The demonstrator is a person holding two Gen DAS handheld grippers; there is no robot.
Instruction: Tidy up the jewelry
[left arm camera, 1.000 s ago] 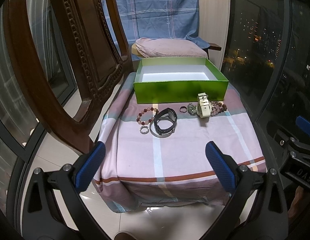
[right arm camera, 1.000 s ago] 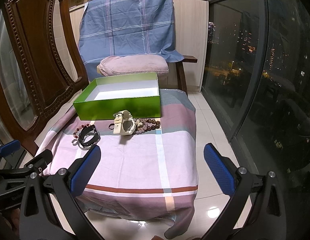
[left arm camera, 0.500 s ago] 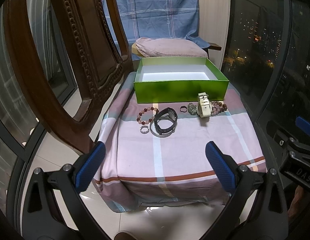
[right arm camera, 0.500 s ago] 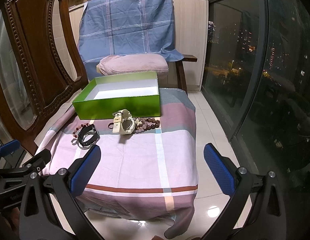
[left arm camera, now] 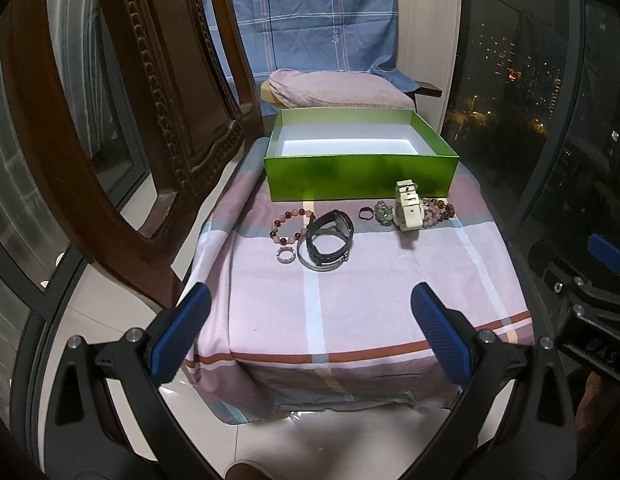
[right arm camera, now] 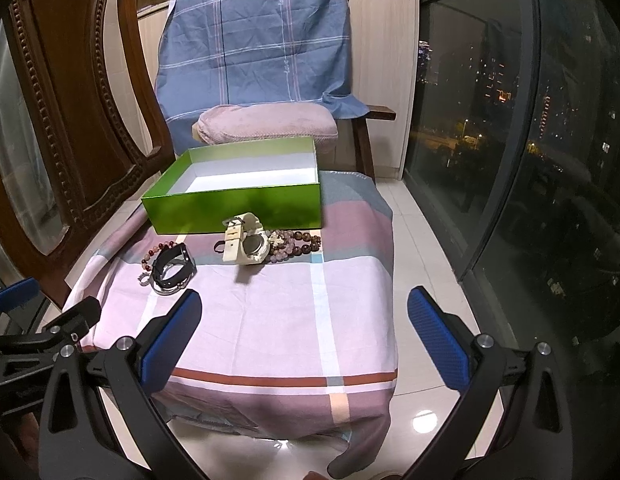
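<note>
An open green box (left arm camera: 361, 178) (right arm camera: 234, 208), empty with a white inside, stands at the far end of a cloth-covered stool. In front of it lie a pink bead bracelet (left arm camera: 290, 225), a black watch (left arm camera: 329, 236) (right arm camera: 174, 265), a silver bangle (left arm camera: 320, 265), a small silver ring (left arm camera: 286, 257), a dark ring (left arm camera: 365, 213), a green pendant (left arm camera: 383, 213), a cream watch (left arm camera: 409, 210) (right arm camera: 246, 245) and a dark bead bracelet (left arm camera: 437, 211) (right arm camera: 298, 242). My left gripper (left arm camera: 310, 332) and right gripper (right arm camera: 304, 334) are both open and empty, short of the stool's near edge.
The pink plaid cloth (left arm camera: 349, 300) hangs over the stool's edges. A carved wooden chair back (left arm camera: 122, 120) rises close on the left. A chair with a blue sheet (right arm camera: 254, 44) and a pink cushion (right arm camera: 266, 122) stands behind. Dark window glass (right arm camera: 529, 160) runs along the right.
Both views have shifted only very slightly; the box sits a touch lower in the right wrist view. Both grippers stay open and nothing on the cloth has moved.
</note>
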